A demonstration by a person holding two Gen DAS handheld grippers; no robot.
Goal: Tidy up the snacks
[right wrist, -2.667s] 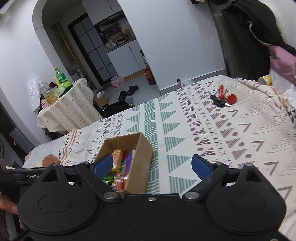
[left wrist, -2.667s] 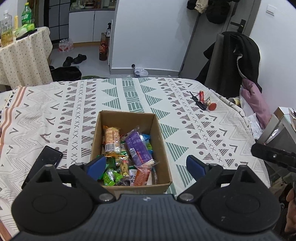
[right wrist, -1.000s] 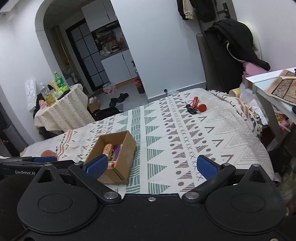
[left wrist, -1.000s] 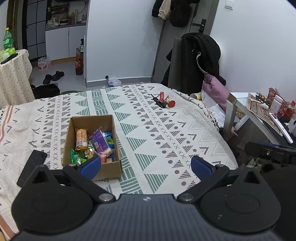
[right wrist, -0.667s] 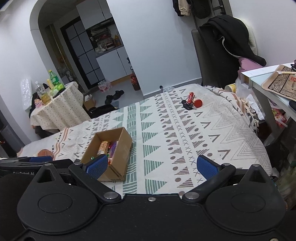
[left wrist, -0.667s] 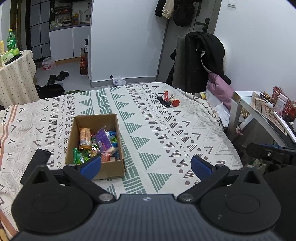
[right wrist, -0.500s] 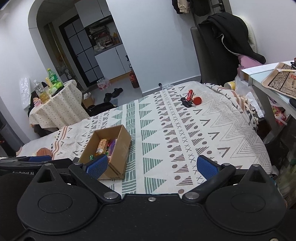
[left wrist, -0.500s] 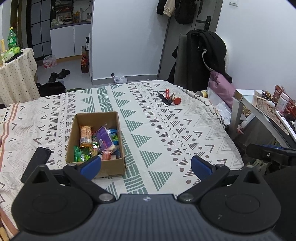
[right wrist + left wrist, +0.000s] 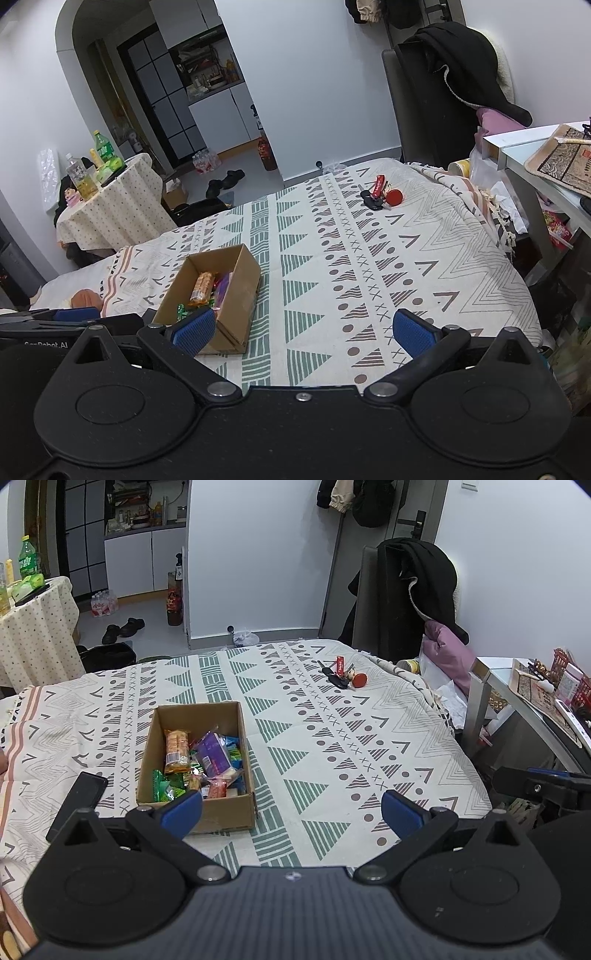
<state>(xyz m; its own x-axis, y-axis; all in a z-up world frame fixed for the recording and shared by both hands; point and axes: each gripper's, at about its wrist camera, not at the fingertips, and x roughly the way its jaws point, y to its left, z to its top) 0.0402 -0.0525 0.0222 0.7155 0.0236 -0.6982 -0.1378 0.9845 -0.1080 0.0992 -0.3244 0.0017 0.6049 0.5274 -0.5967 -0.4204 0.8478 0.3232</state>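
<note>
An open cardboard box [image 9: 197, 710] sits on the patterned bedspread [image 9: 332, 738], filled with several snack packets: an orange biscuit pack [image 9: 176, 751], a purple pack [image 9: 211, 755] and green wrappers [image 9: 166, 786]. The same box [image 9: 240, 284] shows in the right wrist view at centre left. My left gripper [image 9: 291, 808] hangs open and empty above the bed's near edge, right of the box. My right gripper [image 9: 303, 328] is open too, with nothing between its blue pads, well back from the box.
A black phone [image 9: 79, 797] lies left of the box. Keys with a red fob [image 9: 341, 675] rest at the bed's far side. A chair draped with a black coat [image 9: 413, 594] stands beyond, a side table [image 9: 535, 158] at right, a clothed table with bottles [image 9: 107, 195] at left.
Both grippers have pulled back and up from the box, so it looks smaller and more of the room shows. In the last half second the views barely shift. Both stay open.
</note>
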